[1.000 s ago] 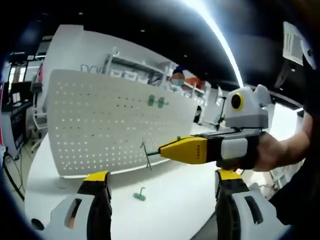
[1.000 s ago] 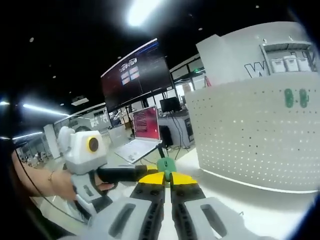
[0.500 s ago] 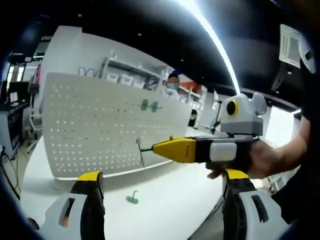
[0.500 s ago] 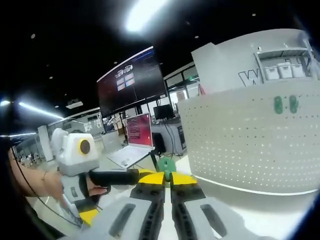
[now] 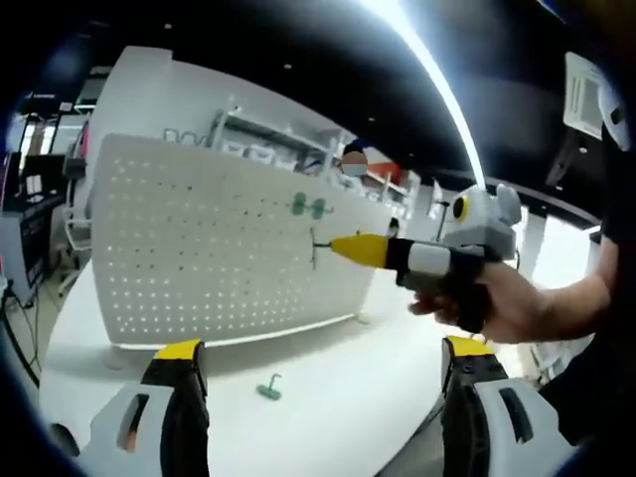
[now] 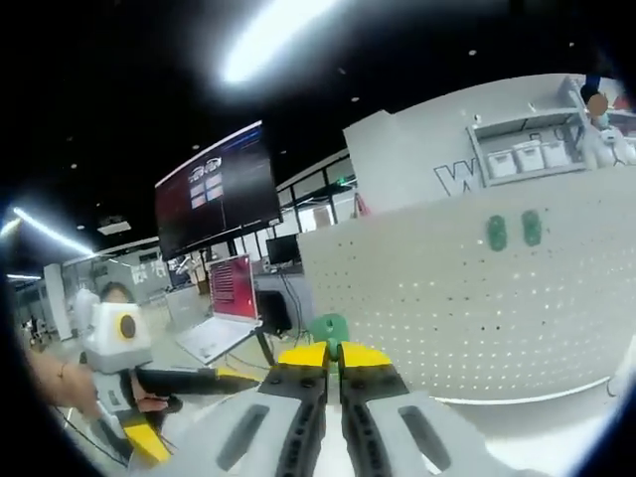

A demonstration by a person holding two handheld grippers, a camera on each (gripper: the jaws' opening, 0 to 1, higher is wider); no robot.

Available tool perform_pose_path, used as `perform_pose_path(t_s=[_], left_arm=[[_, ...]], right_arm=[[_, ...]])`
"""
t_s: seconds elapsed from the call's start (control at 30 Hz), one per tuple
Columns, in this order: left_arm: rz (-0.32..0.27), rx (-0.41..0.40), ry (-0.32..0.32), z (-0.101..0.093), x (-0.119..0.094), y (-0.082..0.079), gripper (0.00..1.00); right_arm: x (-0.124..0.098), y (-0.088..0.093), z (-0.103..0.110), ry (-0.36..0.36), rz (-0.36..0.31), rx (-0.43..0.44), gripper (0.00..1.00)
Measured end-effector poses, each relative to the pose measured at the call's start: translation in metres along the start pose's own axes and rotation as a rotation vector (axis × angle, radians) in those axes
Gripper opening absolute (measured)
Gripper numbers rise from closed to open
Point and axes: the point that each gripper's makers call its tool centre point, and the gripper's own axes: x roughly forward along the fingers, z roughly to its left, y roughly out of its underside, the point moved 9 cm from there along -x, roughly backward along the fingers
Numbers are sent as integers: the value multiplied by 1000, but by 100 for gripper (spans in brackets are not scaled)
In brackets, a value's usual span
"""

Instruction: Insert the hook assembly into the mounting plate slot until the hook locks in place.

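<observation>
Raised since a moment ago, the right gripper point(image 5: 338, 246) now holds its green-based wire hook point(image 5: 315, 244) up near the middle of the white perforated mounting plate point(image 5: 199, 248), just below the two green pegs point(image 5: 308, 205) already on it — whether the hook touches the plate cannot be told. Its yellow-tipped jaws are clamped together on the hook's green base point(image 6: 329, 328). The left gripper point(image 5: 323, 397) has its jaws wide apart with nothing between them. A second green hook point(image 5: 267, 389) lies on the white counter point(image 5: 358, 407) in front of the plate's lower edge. A hand point(image 5: 497, 308) grips the right gripper's handle.
</observation>
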Motion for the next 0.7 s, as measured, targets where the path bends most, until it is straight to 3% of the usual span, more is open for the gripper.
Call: perform_pose_path(t_s=[0.13, 0.7], left_arm=[[-4, -14, -6, 6, 1, -3, 100], [1, -7, -34, 17, 1, -6, 100]], right_arm=[[2, -12, -23, 82, -51, -13, 0], [-1, -34, -99, 293, -151, -38, 0]])
